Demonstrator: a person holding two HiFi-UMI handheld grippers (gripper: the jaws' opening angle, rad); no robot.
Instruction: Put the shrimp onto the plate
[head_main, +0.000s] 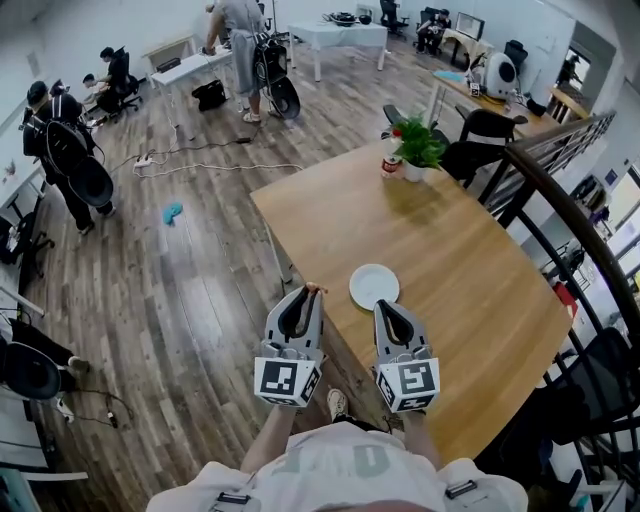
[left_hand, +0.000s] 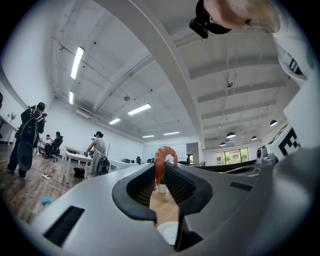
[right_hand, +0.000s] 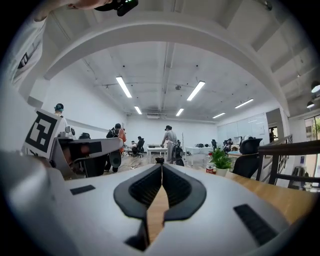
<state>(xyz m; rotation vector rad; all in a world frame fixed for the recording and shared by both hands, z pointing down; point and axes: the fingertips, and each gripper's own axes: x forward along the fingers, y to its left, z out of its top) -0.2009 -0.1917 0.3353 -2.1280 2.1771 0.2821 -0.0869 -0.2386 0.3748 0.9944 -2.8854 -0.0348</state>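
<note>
Left gripper (head_main: 311, 294) jaws clamp the shrimp (left_hand: 160, 161), held near the white plate (head_main: 374, 286). Right gripper (right_hand: 161, 169) jaws together, empty. Only the head view shows the plate whole. Red can (head_main: 391, 165) label unreadable.

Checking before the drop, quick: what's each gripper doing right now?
Left gripper: closed on the shrimp.
Right gripper: closed, nothing in it.

Plate (head_main: 374, 286) on the table (head_main: 470, 260), potted plant (head_main: 415, 148) behind, shrimp (head_main: 313, 288) just left
</note>
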